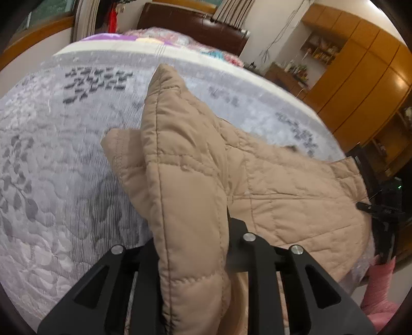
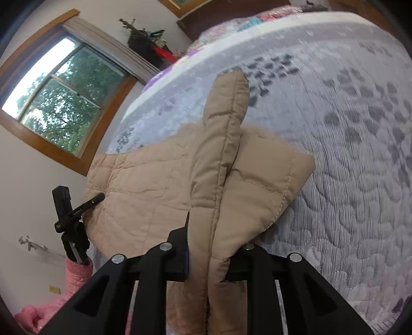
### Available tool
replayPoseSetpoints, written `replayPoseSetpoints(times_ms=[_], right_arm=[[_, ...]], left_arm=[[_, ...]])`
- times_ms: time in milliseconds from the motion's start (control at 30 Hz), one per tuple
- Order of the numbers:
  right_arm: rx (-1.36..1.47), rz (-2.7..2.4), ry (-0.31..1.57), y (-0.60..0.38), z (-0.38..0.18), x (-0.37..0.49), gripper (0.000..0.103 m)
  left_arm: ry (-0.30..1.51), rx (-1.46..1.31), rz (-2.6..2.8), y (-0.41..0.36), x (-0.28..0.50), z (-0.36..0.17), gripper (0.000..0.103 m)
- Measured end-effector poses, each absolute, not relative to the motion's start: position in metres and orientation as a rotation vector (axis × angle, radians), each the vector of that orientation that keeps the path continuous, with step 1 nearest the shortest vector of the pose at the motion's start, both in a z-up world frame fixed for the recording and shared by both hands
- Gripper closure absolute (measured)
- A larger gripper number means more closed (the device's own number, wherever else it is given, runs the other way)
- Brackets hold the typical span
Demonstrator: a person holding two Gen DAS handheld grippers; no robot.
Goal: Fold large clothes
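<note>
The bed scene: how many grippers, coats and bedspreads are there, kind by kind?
Grippers: 2, left gripper and right gripper, jaws shut on cloth
Tan quilted coat: 1
Grey bedspread: 1
Total: 4

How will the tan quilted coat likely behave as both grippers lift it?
The coat probably sags between the left gripper and right gripper; its span droops. Puffy quilting suggests light. Pinched folds stand up, so some body.

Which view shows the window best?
Right wrist view: the window sits at upper left, wooden frame whole, panes and green trees outside sharp. Left wrist view catches only a cropped sliver of it at the top-left edge, mostly frame; the tan quilted jacket fills the centre there.
</note>
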State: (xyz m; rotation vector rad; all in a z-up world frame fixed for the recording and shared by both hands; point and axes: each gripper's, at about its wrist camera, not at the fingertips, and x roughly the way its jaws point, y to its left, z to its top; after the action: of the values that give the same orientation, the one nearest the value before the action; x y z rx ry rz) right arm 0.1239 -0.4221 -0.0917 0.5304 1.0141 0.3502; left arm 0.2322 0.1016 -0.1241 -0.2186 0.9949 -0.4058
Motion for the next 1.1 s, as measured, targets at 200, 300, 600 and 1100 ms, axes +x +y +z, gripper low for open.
replayPoseSetpoints(times_ms=[200, 300, 600, 1100], right_arm=[[0.589, 0.34, 1.047, -0.431, -0.126, 0.136, 0.078], [0.641, 0.352, 1.057, -0.436, -0.143, 0.14, 0.076], [0.476, 0.2, 0.988, -0.437, -0.108, 0.106, 0.055], [0.191, 0.224, 0.945, -0.362, -0.055, 0.045, 0.068]], left_arm=[[1.004, -0.221, -0.392, 0.106, 0.235, -0.15, 0.068], [0.992, -0.223, -0.388, 0.106, 0.231, -0.155, 0.066], [0.979, -0.261, -0.285, 0.122, 0.215, -0.123, 0.055], [0.799, -0.026, -0.15, 0.074, 0.141, -0.05, 0.056]])
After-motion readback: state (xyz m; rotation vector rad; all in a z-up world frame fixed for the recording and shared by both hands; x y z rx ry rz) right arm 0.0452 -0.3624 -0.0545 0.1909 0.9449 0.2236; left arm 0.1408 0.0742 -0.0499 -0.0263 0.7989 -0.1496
